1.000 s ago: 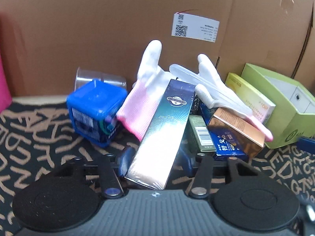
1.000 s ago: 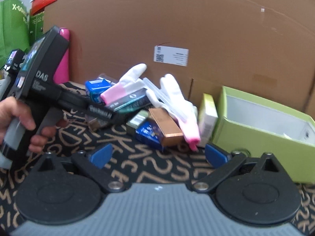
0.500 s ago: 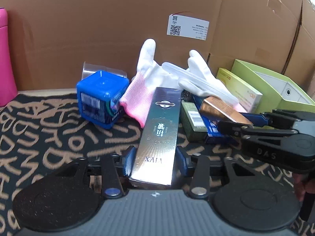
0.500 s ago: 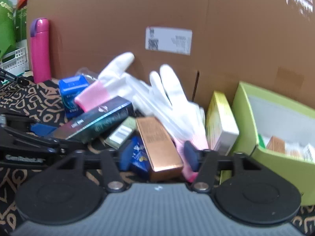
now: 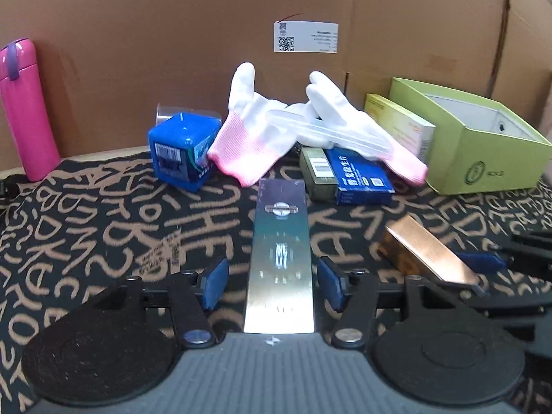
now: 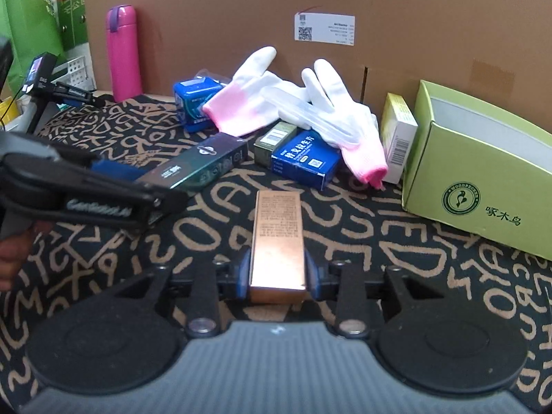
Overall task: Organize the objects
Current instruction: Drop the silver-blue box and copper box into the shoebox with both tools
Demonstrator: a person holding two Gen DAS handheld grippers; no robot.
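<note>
My left tongs (image 5: 272,288) are opening, pads clear of the long glossy teal carton (image 5: 280,258) lying on the letter-patterned counter (image 5: 86,241). My right tongs (image 6: 276,272) clamp the shiny copper box (image 6: 277,238).

The green box (image 6: 483,172) bears a round "WOODPECKER" seal and the characters 啄木鸟. A green bag (image 6: 24,20) at the far left reads "X-GO…", cut off. The cardboard's white label (image 6: 324,29) shows a QR code; its print is too small to read.
</note>
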